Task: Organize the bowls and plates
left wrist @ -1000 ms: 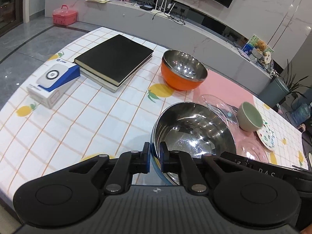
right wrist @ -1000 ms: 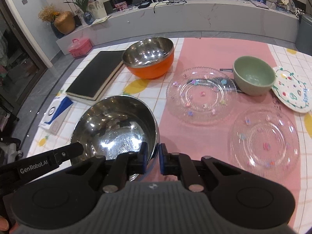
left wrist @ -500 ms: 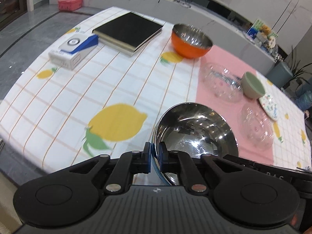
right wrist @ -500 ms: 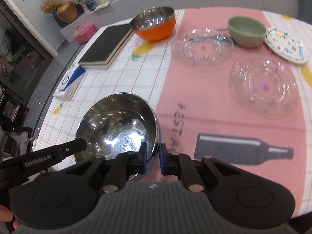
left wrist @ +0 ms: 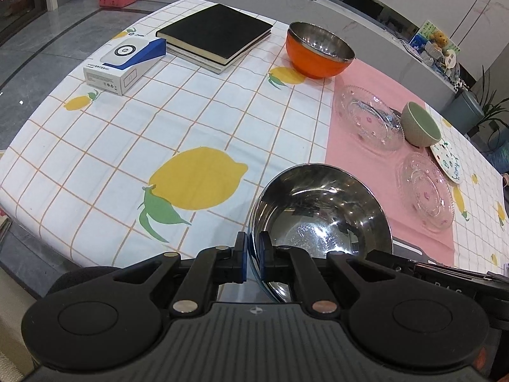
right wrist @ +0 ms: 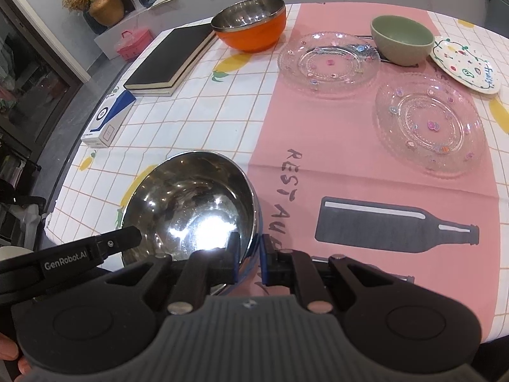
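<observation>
Gripping steel bowl (left wrist: 321,210) rim: left claw (left wrist: 252,256), right claw (right wrist: 248,261).

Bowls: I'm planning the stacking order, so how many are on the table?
3. A steel bowl with blue outside at the near edge, gripped at its rim by both grippers; an orange bowl with steel lining beside the black book; a green ceramic bowl by the far clear plate. None looks hidden.

Black book (left wrist: 216,36) beside blue-white box (left wrist: 124,63) on tablecloth (left wrist: 95,165).

Black fingers (left wrist: 267,254), blue pads, silver screws (GenRobot.AI lettering).
</observation>
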The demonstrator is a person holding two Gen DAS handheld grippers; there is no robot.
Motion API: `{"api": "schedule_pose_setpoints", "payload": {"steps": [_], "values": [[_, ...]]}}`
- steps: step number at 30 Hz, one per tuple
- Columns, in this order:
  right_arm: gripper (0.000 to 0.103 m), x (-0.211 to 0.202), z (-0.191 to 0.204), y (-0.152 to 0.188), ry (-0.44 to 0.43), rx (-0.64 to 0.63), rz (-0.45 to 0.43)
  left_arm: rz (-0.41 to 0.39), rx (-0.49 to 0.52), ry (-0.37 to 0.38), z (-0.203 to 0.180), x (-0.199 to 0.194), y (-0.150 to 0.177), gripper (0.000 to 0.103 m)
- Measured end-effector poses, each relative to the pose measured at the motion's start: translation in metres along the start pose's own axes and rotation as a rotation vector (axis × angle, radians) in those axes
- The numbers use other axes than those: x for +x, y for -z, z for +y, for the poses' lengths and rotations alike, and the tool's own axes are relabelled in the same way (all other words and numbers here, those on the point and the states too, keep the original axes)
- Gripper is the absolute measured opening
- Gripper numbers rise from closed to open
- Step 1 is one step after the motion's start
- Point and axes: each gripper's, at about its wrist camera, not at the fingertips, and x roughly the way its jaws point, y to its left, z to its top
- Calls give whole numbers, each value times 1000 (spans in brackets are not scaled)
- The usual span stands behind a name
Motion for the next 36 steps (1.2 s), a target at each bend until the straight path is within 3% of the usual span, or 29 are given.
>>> {"api": "schedule_pose_setpoints", "payload": {"steps": [6,8,10,16,21,27,36], "values": [[16,-2,1,-1,2,-13,-12,-6,9,-16,-3,-1,-2,10],[31,-4,0,-2,5,-17,-25,-15,5,-17,-3,-4,-3,23],[33,-8,-2,-3,0,-18,-40,-27,-2,-10,-2,-7,-6,27],[33,-21,-6,-19,-16,-17,-67,-68,42,9,-10,-21,-29,28],[35,-33,-6,-48,4,-41,-112,-125,103,23,-20,-33,-62,28],[35,-37,-8,-96,45,-75,-161,-169,183,93,-37,-36,-106,28],[36,-10,-7,-177,87,-127,-162,-169,221,114,-50,7,-170,28]]}}
